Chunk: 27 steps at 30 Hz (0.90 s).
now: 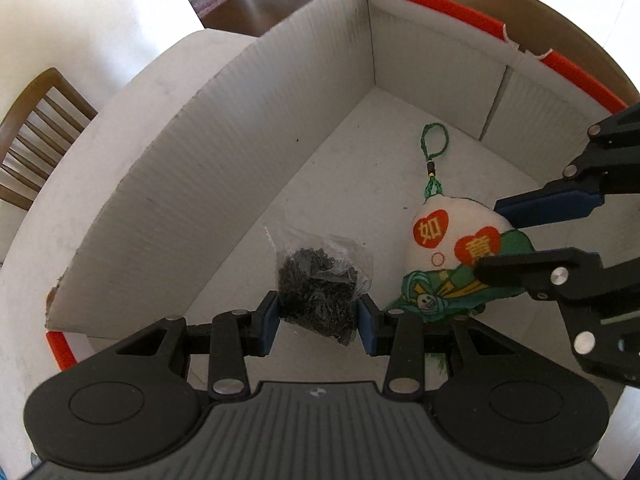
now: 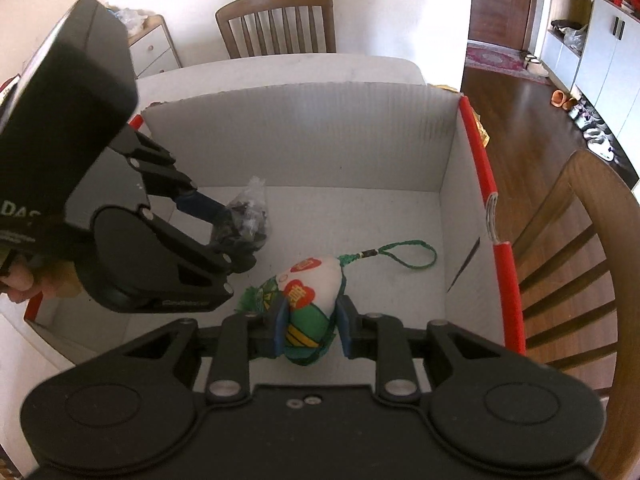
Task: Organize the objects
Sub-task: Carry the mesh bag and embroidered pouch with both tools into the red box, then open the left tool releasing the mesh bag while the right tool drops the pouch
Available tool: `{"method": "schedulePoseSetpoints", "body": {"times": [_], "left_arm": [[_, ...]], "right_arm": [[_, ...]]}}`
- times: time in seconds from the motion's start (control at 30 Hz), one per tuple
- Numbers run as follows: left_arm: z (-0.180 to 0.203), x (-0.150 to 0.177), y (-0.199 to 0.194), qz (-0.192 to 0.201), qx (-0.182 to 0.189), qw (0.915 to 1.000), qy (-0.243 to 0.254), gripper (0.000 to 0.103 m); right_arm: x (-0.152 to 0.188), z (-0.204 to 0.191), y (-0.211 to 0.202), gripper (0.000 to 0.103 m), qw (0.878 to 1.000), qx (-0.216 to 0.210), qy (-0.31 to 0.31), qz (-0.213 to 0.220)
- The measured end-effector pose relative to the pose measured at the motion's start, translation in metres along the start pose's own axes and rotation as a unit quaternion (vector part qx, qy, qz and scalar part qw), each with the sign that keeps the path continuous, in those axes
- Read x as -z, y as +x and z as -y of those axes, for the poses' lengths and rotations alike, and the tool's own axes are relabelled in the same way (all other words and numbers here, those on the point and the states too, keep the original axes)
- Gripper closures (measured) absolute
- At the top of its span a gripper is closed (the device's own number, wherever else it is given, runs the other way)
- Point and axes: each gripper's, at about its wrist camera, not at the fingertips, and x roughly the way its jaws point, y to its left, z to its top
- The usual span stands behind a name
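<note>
While both sit low inside the box, left gripper clamps bag, right gripper clamps sachet.

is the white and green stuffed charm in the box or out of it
In. The white and green stuffed charm lies on the floor of the white cardboard box, walls around it, between the right gripper fingers.

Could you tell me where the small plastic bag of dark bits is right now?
The plastic bag is inside the cardboard box, between the left gripper's pads, left of the embroidered sachet.

Sachet lower end hidden behind right gripper; bag contents indistinct.
</note>
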Motion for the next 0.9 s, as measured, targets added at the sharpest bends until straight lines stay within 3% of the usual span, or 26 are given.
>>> {"method": "schedulePoseSetpoints", "body": {"times": [0.1,0.27,0.47,0.9], "left_arm": [[0.0,0.002,0.002,-0.005,0.003,1.0,0.0,0.063],[0.001,0.008,0.001,-0.005,0.004,1.0,0.005,0.05],[-0.005,0.018,-0.015,0.011,0.008,0.9999,-0.002,0.043],[-0.018,0.03,-0.072,0.073,0.02,0.9952,-0.062,0.04]], "right_arm": [[-0.002,0.004,-0.001,0.077,1.0,-0.004,0.006,-0.003],[0.0,0.008,-0.004,0.073,1.0,-0.006,0.012,-0.005],[0.001,0.014,-0.014,0.067,1.0,-0.012,0.023,0.009],[0.0,0.007,-0.046,0.05,0.998,-0.014,0.03,0.054]]}}
